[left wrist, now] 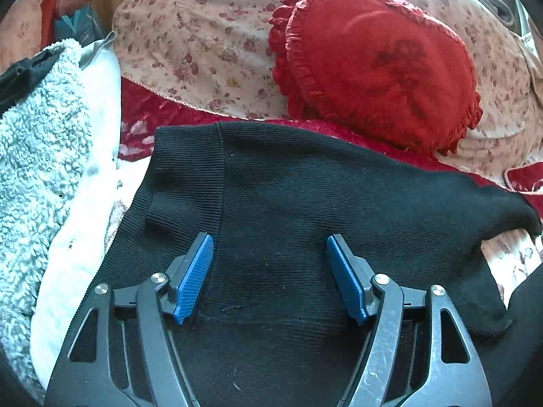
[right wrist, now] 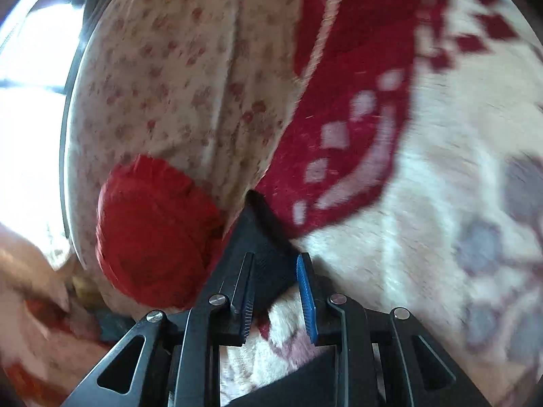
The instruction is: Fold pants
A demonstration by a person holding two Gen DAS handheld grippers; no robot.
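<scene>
While the black ribbed pants (left wrist: 305,203) lay spread across a red-and-white patterned blanket (left wrist: 142,118) on the bed, the left gripper (left wrist: 269,247) hovered over the middle of the fabric, its blue pads (left wrist: 193,278) set wide apart with nothing between them. The garment's ribbed band ran along the far left edge, and one corner trailed off to the right. In the right wrist view, blurred by motion, a narrow corner of the pants (right wrist: 264,247) reached into the gap of the right gripper (right wrist: 276,261); its fingers stood part-way apart, and whether the pads (right wrist: 305,291) touched the cloth could not be told.

Just beyond the pants, a red heart-shaped cushion (left wrist: 376,68) with a frilled edge leaned on a floral pillow (left wrist: 203,34), its lower rim close to the garment's far edge. On the left, a heap of pale fleece (left wrist: 37,142) and a white cloth (left wrist: 85,220) pressed against the pants' side, the white cloth touching the ribbed edge. The same cushion (right wrist: 152,234) sat beside the held corner in the right wrist view, the floral pillow (right wrist: 169,84) rising behind it, and the blanket (right wrist: 356,118) filled the rest.
</scene>
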